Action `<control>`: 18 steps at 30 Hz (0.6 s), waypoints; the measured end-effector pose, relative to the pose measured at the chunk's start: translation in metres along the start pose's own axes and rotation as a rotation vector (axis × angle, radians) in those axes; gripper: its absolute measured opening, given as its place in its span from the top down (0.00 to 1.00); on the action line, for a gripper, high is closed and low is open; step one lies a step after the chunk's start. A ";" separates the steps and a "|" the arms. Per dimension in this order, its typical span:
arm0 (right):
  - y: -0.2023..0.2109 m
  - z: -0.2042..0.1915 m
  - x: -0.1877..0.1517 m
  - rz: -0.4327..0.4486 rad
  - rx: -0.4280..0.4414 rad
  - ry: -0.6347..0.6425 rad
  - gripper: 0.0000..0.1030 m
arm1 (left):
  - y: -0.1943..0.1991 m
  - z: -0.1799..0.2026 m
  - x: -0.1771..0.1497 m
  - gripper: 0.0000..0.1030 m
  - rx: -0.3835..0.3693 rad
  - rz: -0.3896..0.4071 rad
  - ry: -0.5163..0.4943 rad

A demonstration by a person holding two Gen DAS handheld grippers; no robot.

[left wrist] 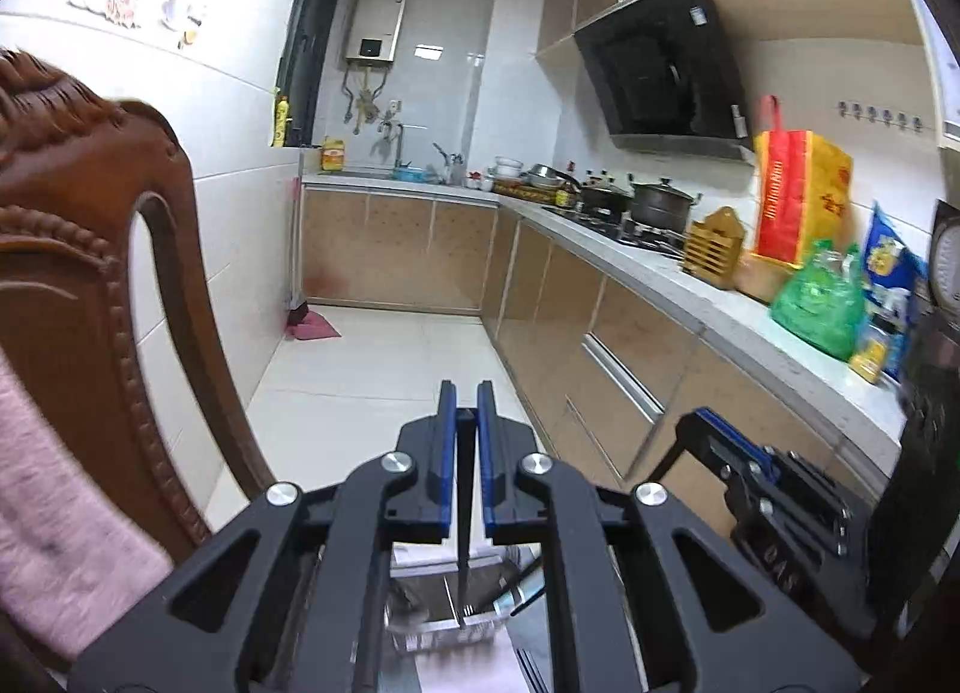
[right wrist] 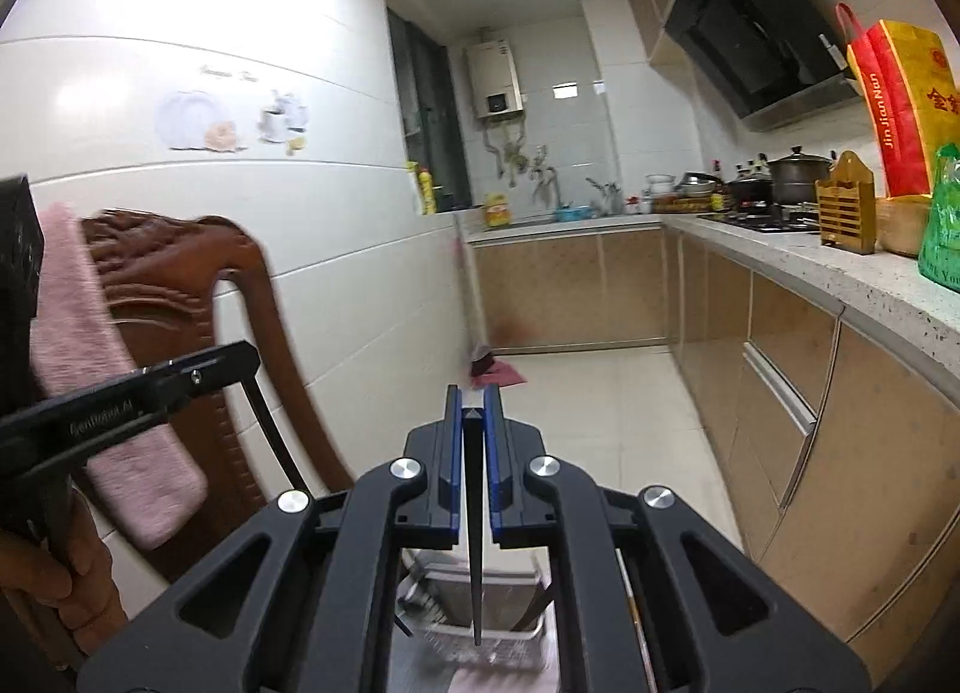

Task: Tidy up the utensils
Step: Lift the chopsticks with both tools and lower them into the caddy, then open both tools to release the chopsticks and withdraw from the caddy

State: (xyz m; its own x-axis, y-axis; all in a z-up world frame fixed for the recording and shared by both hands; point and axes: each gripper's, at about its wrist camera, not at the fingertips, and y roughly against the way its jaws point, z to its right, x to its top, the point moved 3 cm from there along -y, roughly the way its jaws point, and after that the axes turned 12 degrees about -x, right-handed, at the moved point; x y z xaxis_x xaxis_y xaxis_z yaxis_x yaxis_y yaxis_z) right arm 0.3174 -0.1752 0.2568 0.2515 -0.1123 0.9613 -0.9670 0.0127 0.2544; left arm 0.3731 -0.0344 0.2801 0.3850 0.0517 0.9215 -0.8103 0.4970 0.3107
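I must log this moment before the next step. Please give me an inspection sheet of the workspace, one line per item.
Surface: hidden under the grippers; only blurred pale patches below.
Job's things: one dark chopstick in the left gripper, another chopstick in the right gripper, both hanging over a metal basket.
Clutter: green bag, red-yellow bag, wooden holder, pots on the counter.
Grippers: both shut on chopsticks.
Cables: nothing seen.
Surroundings: carved wooden chair with pink cloth, range hood.
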 end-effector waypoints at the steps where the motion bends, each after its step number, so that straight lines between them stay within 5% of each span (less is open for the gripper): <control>1: -0.013 0.002 -0.006 -0.002 -0.011 -0.006 0.93 | -0.009 -0.005 -0.002 0.93 0.007 0.003 0.004; 8: -0.077 0.012 -0.070 -0.036 -0.034 -0.039 0.93 | -0.076 -0.054 -0.059 0.93 0.079 0.042 0.076; 18: -0.095 0.019 -0.143 -0.056 0.006 -0.102 0.93 | -0.111 -0.081 -0.146 0.93 0.090 0.032 0.157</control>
State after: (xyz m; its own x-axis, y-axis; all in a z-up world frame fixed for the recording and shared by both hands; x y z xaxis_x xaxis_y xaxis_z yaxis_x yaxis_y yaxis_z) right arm 0.3730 -0.1789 0.0936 0.2997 -0.2131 0.9299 -0.9519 -0.0023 0.3063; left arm 0.4423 -0.0268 0.0921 0.4166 0.2044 0.8858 -0.8568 0.4139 0.3074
